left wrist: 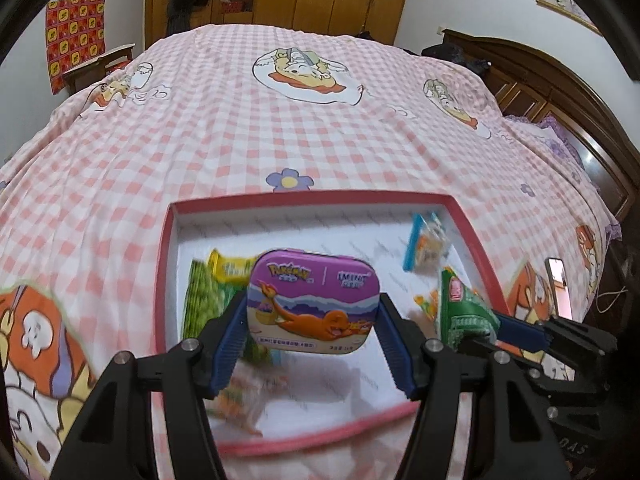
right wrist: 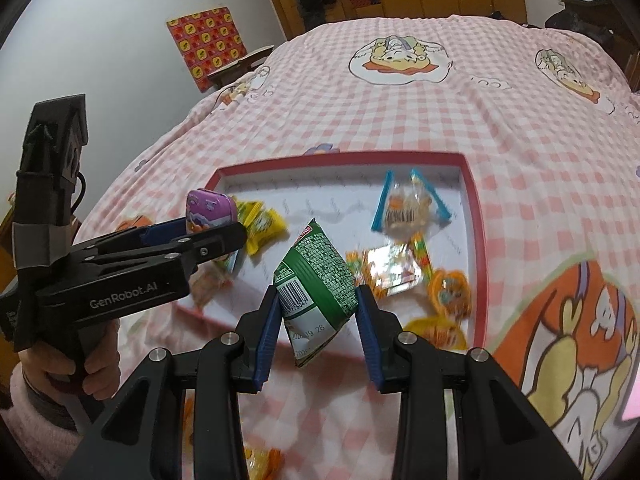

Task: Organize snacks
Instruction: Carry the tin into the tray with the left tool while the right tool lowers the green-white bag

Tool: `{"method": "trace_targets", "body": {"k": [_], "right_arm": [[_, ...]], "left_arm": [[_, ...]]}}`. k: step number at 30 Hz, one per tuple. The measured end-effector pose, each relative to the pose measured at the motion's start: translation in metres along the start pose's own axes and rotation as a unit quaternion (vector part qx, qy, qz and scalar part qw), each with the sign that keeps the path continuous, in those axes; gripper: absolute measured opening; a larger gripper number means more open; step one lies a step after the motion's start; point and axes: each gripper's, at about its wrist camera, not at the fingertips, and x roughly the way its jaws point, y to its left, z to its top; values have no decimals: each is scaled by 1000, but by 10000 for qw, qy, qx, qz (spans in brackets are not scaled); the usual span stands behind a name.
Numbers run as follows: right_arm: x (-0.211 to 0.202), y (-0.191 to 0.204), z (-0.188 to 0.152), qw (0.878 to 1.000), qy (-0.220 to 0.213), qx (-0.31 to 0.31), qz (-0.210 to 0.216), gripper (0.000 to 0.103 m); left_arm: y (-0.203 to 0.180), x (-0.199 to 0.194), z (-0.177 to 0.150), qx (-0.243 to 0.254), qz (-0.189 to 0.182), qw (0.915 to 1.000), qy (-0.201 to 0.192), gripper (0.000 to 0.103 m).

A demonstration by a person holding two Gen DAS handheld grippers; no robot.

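Pinched between the left tool's (left wrist: 314,334) pads, a purple tin (left wrist: 314,300) is held above the red-rimmed tray (left wrist: 312,199). Beside it, a green packet (right wrist: 316,276) is clamped by the right tool (right wrist: 318,332). Farther off, loose snacks are scattered inside the tray on the bed (left wrist: 280,128). The slick tin could slip; the tools could collide.
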Motion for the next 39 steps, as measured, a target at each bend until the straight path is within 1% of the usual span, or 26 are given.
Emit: {"method": "trace_targets", "body": {"k": [7,12,17,20,25,30,35,39], "right_arm": [[13,-9,18,9999,-68,54,-118,38],[24,-18,27,9997,-56,98,-206,38],[39,-27,32,9995,16,152,-262,38],[44,-30,33,9996,14,182,-212,38],[47,-33,35,9996,-26,210,-198,38],[46,-36,35,9993,-100,300,-183,40],[36,-39,35,9988,-273,378,-120,41],[23,-34,37,9987,-409,273,-120,43]], "left_arm": [[7,23,15,-64,-19,10000,32,65],[13,38,21,-105,36,9999,88,65],[9,45,25,100,137,9998,37,65],[7,50,26,164,141,9998,35,65],[3,53,25,249,103,9996,40,65],[4,50,24,204,85,9997,40,65],[6,40,21,118,44,9999,2,65],[6,30,16,101,35,9999,5,65]]}}
